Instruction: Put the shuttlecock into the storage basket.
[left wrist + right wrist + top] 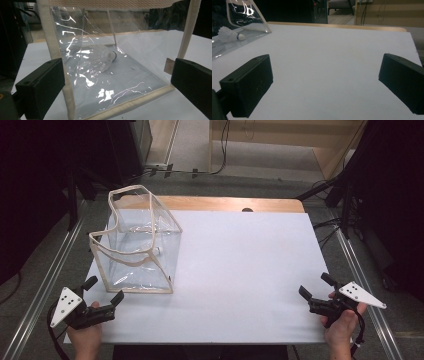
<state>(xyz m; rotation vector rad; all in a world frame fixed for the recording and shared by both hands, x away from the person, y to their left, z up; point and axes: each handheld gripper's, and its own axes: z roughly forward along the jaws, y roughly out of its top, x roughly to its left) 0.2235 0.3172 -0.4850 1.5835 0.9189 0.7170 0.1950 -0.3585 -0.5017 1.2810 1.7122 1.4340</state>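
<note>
While both claws stand wide and hold nothing, the clear bag (137, 242) sits upright on the white worktop (240, 270), just ahead of the left claw (103, 291). A shuttlecock (103, 58) lies inside the bag. Well apart, the right claw (314, 286) hovers near the worktop's right edge.

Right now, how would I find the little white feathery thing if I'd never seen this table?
Look at the white table, then its left side, where a see-through bag with cream edging stands. Inside, on the bottom, lies a white shuttlecock. It is the only thing in the bag, feathery with a rounded tip.
</note>
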